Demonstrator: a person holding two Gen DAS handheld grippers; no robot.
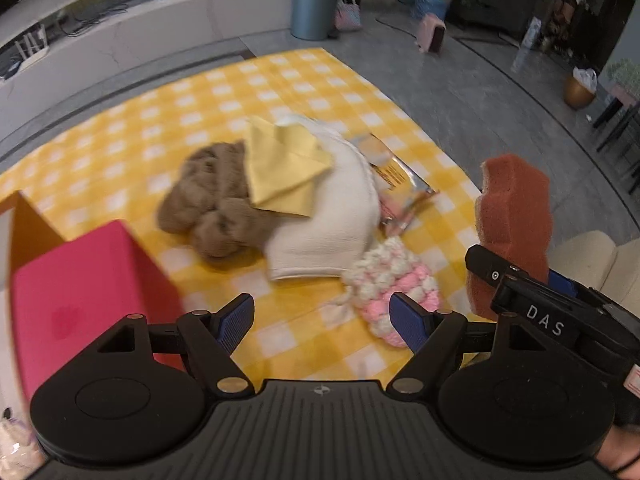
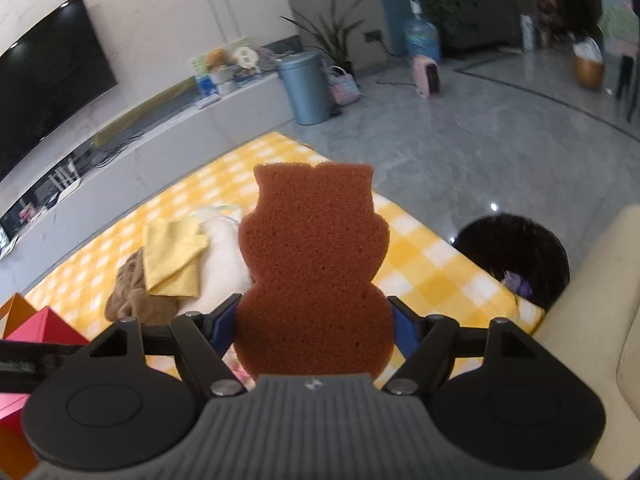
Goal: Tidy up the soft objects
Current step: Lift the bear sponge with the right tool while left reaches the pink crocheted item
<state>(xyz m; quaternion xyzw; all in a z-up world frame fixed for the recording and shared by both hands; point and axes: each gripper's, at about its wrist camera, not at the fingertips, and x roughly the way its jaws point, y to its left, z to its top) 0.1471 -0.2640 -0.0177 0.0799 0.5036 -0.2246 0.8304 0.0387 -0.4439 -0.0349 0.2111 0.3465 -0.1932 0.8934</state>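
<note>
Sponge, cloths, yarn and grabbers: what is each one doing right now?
Brown sponge: upright, squeezed in the right gripper.
Left gripper: open, empty.
Yellow cloth: folded, on top of the pile.
White cloth: lying crumpled.
Brown yarn: lying bundled.
Pink-and-white yarn: lying on the mat.

A home living room: wall-mounted television (image 2: 48, 80), sofa (image 2: 600, 320), potted plant (image 2: 336, 36), tiled floor (image 2: 480, 152).

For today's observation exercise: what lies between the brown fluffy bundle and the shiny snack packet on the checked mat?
The white knitted cloth, with a folded yellow cloth partly on top; the left wrist view shows it.
</note>
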